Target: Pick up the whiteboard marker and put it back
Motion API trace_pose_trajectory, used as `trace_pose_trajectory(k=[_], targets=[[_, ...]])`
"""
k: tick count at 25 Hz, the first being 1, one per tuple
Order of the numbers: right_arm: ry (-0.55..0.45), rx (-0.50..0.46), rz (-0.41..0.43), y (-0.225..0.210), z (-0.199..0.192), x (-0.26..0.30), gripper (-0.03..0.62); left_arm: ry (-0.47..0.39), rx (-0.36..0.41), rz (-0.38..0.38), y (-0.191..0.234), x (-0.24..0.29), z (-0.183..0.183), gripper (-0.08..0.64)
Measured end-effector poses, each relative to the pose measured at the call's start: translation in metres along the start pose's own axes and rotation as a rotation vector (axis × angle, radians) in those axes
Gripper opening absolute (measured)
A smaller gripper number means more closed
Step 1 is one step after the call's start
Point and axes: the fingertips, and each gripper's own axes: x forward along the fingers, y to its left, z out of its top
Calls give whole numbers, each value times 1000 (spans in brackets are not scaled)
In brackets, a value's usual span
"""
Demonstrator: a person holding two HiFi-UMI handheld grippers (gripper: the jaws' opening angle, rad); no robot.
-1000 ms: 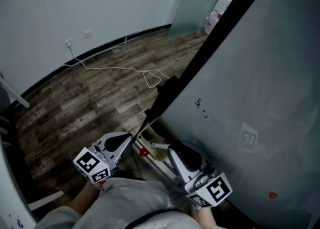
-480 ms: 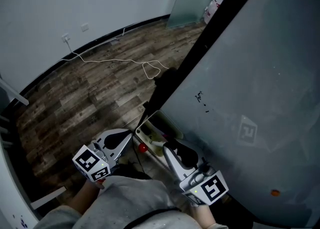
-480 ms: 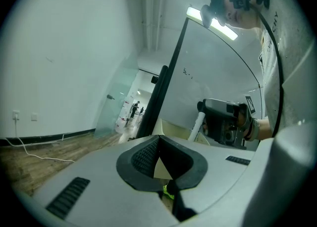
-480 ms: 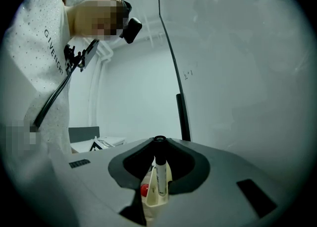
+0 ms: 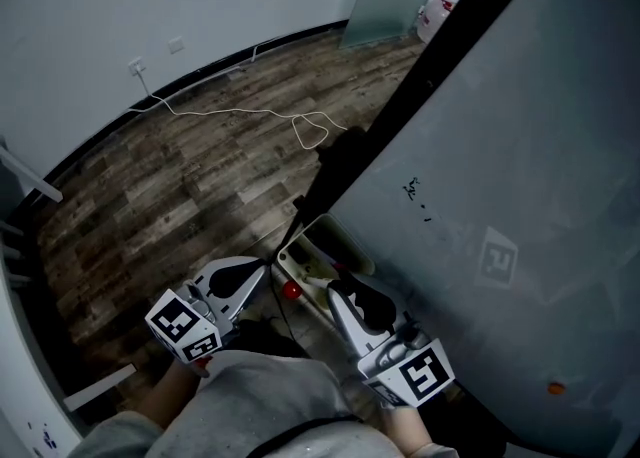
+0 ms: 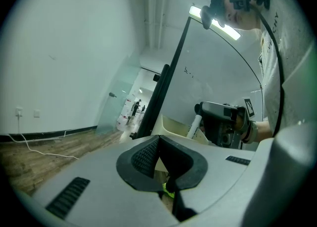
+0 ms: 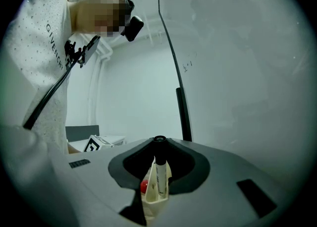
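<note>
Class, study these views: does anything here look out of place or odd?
A white cable lies loose, with a loop, across the wood floor, a possible trip hazard. Small stray black marks sit on the whiteboard. Nothing looks spilled or broken.

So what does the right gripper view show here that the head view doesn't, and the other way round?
Only the right gripper view: the marker upright between the right gripper's jaws, which are shut on its black-capped end, and the person's head camera.
Only the head view: the wood floor, the white cable and a wall socket; I can't make the marker out there.
Both: the whiteboard, the cream tray, the red ball and the person's shirt.
</note>
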Motion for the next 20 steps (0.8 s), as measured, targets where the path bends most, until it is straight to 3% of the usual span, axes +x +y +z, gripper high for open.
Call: trace_pose_trajectory(k=[20], targets=[[19, -86, -46, -1, -27, -5, 86, 33, -43, -6, -7, -2, -21, 15]])
